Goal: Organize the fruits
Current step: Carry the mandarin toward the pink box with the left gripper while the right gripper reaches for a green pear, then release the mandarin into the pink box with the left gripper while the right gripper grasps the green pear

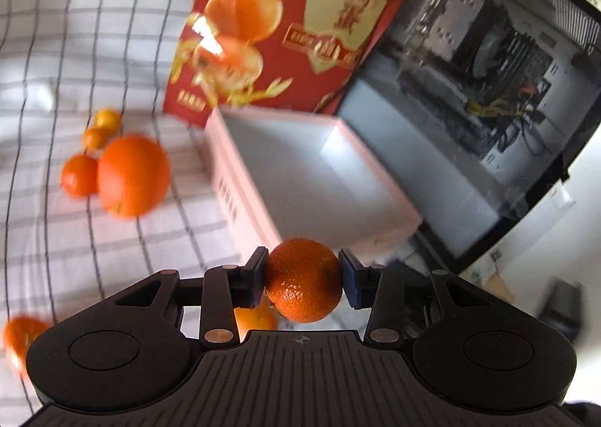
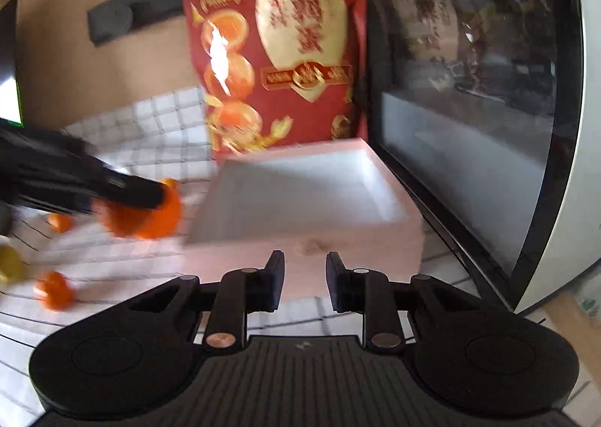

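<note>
Orange and dimpled, a small mandarin [image 1: 303, 279] sits clamped between the two pads of the left gripper [image 1: 302, 278], both pads pressed against its sides; it hangs just at the near corner of a pale pink box [image 1: 240, 179] whose open, pale interior shows nothing inside from either view. Behind that box a red snack bag [image 1: 330, 13] printed with orange halves stands upright, leaning toward a glass-sided computer case [image 1: 488, 96] on the right.

On the white checked cloth [image 1: 56, 62] to the left of the box lies a cluster of loose fruit: a large orange [image 1: 133, 175] with a smaller mandarin [image 1: 79, 175] touching its left side, and two little kumquat-sized fruits [image 1: 101, 128] just behind them. Another orange fruit [image 1: 18, 342] lies at the lower left edge, and one more [image 1: 255, 320] peeks out beneath the gripper's fingers (both heavily blurred).

From the right wrist view, the right gripper [image 2: 304, 278] holds nothing; its jaws are drawn in, a narrow gap between the pads, facing the near wall of the pink box. At the left of that view the other gripper's dark finger reaches in over blurred orange fruit, with a small mandarin [image 2: 52, 289] lying apart on the cloth nearer the camera.
</note>
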`<state>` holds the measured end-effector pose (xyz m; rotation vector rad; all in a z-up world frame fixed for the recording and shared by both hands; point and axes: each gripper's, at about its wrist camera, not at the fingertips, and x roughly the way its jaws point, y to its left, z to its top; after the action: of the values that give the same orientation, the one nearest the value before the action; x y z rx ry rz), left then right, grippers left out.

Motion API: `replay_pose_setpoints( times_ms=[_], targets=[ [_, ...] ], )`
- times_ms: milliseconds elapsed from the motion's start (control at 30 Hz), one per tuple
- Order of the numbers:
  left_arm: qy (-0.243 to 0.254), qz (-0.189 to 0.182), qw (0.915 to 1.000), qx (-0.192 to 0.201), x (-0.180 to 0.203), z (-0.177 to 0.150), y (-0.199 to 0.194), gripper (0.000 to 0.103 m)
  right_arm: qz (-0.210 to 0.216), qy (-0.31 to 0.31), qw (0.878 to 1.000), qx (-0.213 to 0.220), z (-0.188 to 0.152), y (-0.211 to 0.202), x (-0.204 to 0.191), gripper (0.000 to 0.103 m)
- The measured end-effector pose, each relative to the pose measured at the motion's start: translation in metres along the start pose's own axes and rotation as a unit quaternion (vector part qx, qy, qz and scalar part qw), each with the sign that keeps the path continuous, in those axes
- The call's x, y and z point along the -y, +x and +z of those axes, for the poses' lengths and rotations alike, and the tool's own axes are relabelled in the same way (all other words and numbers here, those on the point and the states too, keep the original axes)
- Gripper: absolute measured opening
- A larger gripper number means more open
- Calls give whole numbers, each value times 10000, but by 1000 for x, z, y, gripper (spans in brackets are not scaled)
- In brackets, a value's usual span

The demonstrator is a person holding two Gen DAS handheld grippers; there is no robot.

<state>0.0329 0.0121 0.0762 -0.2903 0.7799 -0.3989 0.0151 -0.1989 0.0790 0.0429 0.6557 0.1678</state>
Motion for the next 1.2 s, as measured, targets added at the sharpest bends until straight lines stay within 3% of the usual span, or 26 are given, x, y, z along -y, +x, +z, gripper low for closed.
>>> replay_pose_setpoints(
  times_ms=[67,133,200,300,367,433,533,733,867,1033,1200],
  targets=[
    [54,152,9998,106,0,-8,-6,46,-20,-295,9995,-135,-5,20,-1,24],
    [-80,247,9994,232,-2,-13,-7,46,429,-222,9986,227,2,21,10,28],
    [-292,299,9986,311,-3,-15,-9,46,195,-415,9976,522,4,19,11,37],
    [-436,417,9978,276,-3,-13,-12,46,448,-274,9979,379,7,21,22,39],
    [-459,488,9975,220,-2,-13,-13,46,517,-328,9978,249,8,20,24,46],
    [-467,488,9975,230,0,-15,-15,46,480,-442,9975,284,7,8,26,69],
    [-463,449,9978,164,2,-22,-17,46,423,-499,9972,354,0,-11,29,80],
    [-435,327,9984,-134,2,-34,-15,46,290,-429,9986,-99,-17,-22,27,81],
    [-300,300,9986,-308,4,-39,-11,46,-17,-334,9990,-309,-24,-23,30,80],
    [144,268,9975,-644,13,-44,-1,46,-41,-50,9973,-735,-17,-14,38,62],
    [204,133,9976,-651,17,-40,5,46,-81,-237,9935,-1113,-1,-6,34,59]
  ],
)
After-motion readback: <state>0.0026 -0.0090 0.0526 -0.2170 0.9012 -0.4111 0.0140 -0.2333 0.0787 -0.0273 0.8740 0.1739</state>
